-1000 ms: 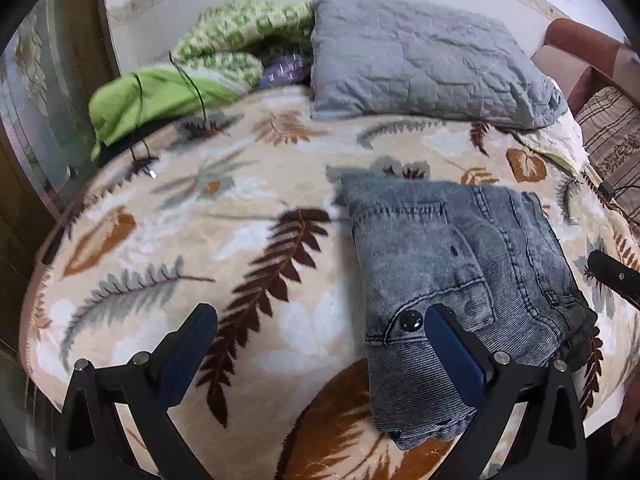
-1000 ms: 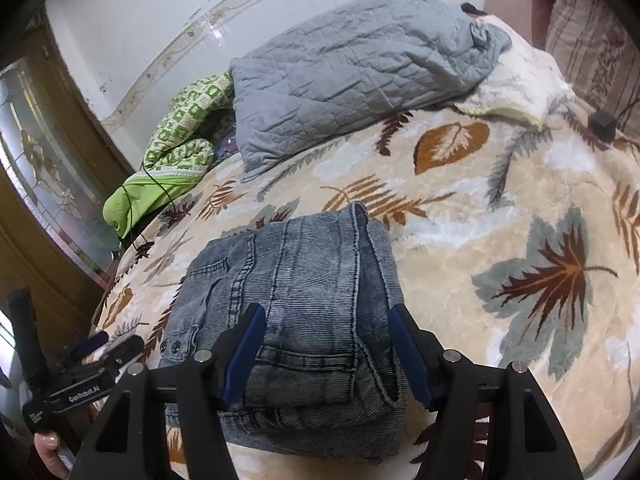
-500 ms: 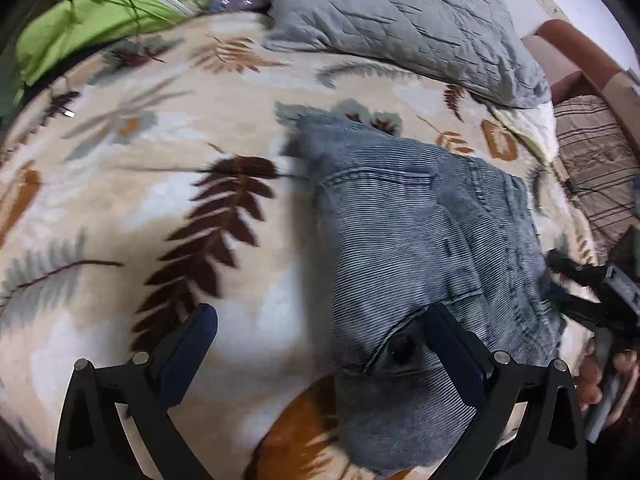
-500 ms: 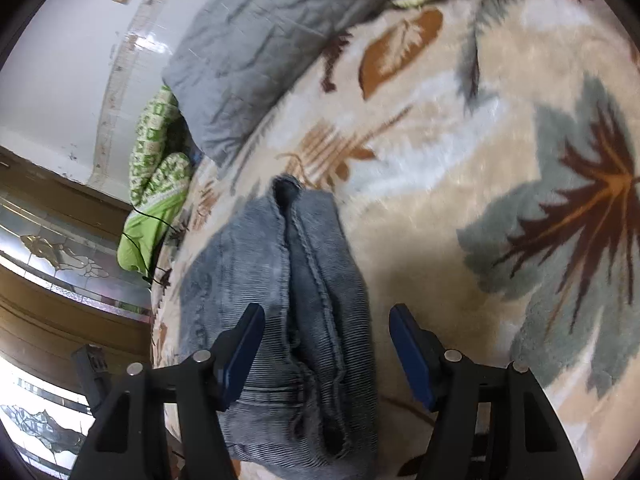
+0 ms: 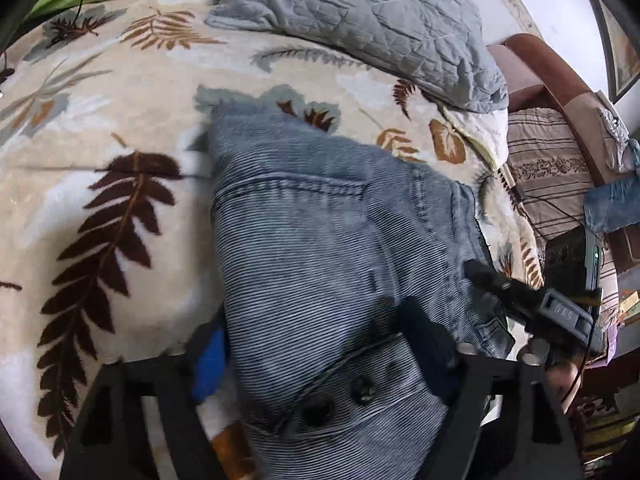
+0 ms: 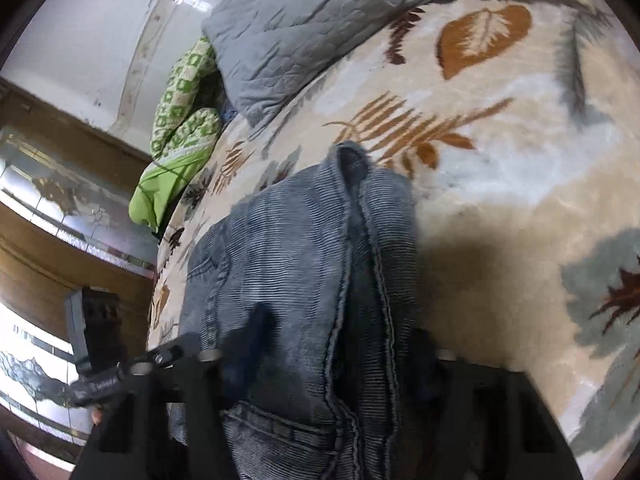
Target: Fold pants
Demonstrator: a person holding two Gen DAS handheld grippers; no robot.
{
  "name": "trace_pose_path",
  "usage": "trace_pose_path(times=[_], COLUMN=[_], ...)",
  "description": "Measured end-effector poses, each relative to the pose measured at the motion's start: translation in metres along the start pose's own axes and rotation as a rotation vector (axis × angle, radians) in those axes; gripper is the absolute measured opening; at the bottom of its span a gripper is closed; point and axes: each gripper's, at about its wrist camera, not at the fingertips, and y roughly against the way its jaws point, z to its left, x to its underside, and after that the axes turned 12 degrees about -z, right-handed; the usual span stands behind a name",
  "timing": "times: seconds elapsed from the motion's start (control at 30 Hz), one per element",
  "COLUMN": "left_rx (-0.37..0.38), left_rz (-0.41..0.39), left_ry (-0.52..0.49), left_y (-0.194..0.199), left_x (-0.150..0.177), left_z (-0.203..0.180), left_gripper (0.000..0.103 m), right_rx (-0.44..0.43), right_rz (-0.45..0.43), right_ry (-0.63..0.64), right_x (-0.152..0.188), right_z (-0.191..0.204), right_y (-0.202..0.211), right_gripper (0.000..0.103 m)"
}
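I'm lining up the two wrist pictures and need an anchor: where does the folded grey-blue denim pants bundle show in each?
Left wrist view: the folded grey-blue denim pants bundle fills the centre and lower middle, its buttons at the bottom edge.
Right wrist view: the bundle runs from the centre down to the bottom edge, seam ridge up.
Shared landmark: the grey quilted pillow lies beyond the pants at the top of both pictures.

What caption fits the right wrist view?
Right gripper closing astride folded grey-blue denim pants on leaf-patterned beige blanket.
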Motion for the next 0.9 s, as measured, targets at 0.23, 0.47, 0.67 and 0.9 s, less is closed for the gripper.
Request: trace_pose_path(times=[0.23,0.47,0.67,0.9], left_rx=[-0.019,-0.038,-0.089,-0.347], left_rz=[-0.058,-0.14,-0.212,-0.145], left_ry=[-0.033,-0.092,-0.101,-0.107], left_y=[0.017,0.039,0.035,-0.04], left_x=[-0.012,-0.043,-0.093,-0.106], left_z=[-0.005,-0.01,0.006,0.047], left_gripper=[0.027,0.024,0.024,0.044], right_rx=[-0.042,-0.094,-0.099,0.204], right_rz=[-0.109,-0.214,-0.282,-0.181], right_ry=[0.098,0.185,0.174,0.233], right_x=[-0.005,-0.021,-0.054,-0.066], right_z=[0.036,0.077,0.087,0.068], right_y=[0.021,0.024,-0.01,-0.103], right_gripper=[0.029,0.026,0.026,0.056])
